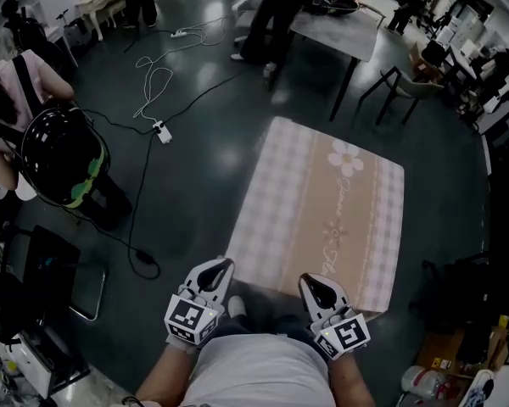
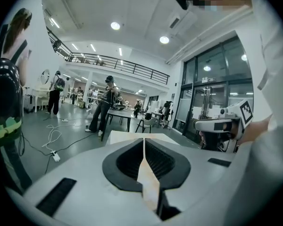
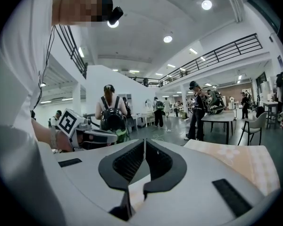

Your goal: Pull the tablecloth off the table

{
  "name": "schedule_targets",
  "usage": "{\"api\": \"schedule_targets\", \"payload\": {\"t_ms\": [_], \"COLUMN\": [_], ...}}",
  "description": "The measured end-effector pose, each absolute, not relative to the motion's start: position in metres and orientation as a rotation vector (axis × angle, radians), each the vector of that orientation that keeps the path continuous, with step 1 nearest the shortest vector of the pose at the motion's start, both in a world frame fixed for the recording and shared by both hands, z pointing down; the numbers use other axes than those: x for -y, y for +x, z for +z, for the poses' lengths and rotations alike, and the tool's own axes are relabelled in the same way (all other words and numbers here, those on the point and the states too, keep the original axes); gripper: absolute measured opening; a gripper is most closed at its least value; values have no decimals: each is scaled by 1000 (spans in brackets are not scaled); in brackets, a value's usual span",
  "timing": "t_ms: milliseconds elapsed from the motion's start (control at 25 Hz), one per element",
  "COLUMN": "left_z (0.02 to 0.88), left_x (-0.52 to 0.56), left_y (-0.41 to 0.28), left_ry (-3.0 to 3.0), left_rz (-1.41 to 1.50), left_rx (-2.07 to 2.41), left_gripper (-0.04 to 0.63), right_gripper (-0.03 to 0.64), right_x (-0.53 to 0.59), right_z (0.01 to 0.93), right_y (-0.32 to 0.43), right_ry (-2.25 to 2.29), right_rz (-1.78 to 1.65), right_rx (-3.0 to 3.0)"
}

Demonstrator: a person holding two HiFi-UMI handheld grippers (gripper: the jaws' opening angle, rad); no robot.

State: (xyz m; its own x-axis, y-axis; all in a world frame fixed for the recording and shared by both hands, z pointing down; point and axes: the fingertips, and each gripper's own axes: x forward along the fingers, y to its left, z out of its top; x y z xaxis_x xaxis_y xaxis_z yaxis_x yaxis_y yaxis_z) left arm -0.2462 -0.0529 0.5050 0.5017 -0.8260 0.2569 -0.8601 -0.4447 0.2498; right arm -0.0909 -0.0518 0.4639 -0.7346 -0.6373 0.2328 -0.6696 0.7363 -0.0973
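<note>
A pink checked tablecloth point(image 1: 322, 219) with a beige middle band and a flower print lies spread flat in front of me. My left gripper point(image 1: 223, 266) is at its near left corner and my right gripper point(image 1: 310, 281) at its near edge toward the right. In the left gripper view the left gripper point(image 2: 144, 147) is shut on a beige fold of the cloth point(image 2: 149, 185). In the right gripper view the right gripper point(image 3: 145, 147) is shut with a bit of cloth point(image 3: 134, 193) pinched low between its jaws, and the tablecloth point(image 3: 236, 161) stretches away at the right. The table underneath is hidden.
A person with a black helmet-like pack point(image 1: 64, 155) stands at the left. Cables and a power strip point(image 1: 162, 131) lie on the dark floor. A grey table point(image 1: 335, 32) with people around it and a chair point(image 1: 403, 87) stand beyond. Bags point(image 1: 458, 295) sit at the right.
</note>
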Motion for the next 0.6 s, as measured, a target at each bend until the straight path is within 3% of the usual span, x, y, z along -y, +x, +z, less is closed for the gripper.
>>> {"api": "schedule_targets", "payload": {"t_ms": [600], "left_z": [519], "left_x": [109], "left_y": [-217], "left_ry": [2373], "left_rz": [214], "left_rx": [1403], "left_gripper": [12], "right_gripper": [26], "right_x": [110], "right_z": [475], "right_y": [-58], "right_ry": [1032], "right_rz": [299], "right_rx": [2743]}}
